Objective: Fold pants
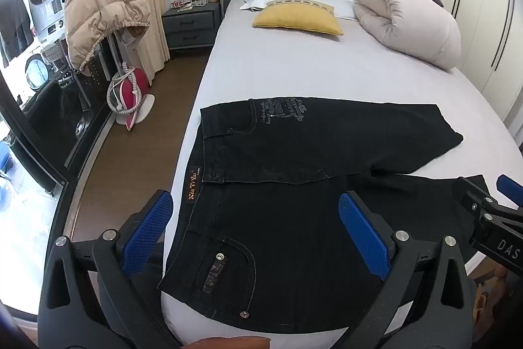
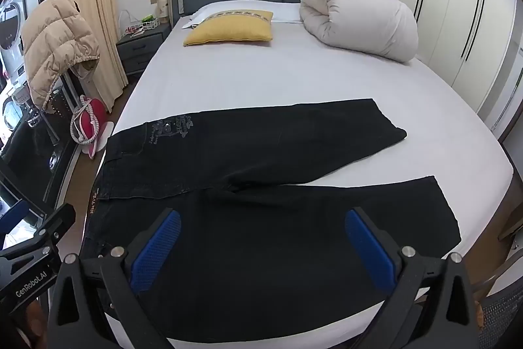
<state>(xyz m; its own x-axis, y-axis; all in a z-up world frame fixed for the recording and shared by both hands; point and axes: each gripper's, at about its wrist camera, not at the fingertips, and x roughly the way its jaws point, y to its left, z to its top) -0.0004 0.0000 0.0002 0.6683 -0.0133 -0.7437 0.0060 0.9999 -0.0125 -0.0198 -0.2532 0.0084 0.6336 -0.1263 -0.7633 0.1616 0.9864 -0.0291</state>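
Black jeans point(image 1: 294, 159) lie flat across the foot of the bed, waist at the left, both legs spread to the right; they also show in the right wrist view point(image 2: 261, 159). My left gripper point(image 1: 258, 228) is open above the waist and front pocket, holding nothing. My right gripper point(image 2: 261, 244) is open above the near leg, holding nothing. The right gripper's body point(image 1: 490, 218) shows at the right edge of the left wrist view, and the left gripper's body point(image 2: 36, 251) shows at the left edge of the right wrist view.
The bed point(image 2: 228, 80) has a white sheet, a yellow pillow point(image 2: 228, 28) and a rolled white duvet point(image 2: 359, 18) near the grey headboard. A beige puffer jacket point(image 1: 101, 5), a nightstand point(image 1: 189, 22) and wooden floor lie left. A wardrobe point(image 2: 457, 5) stands right.
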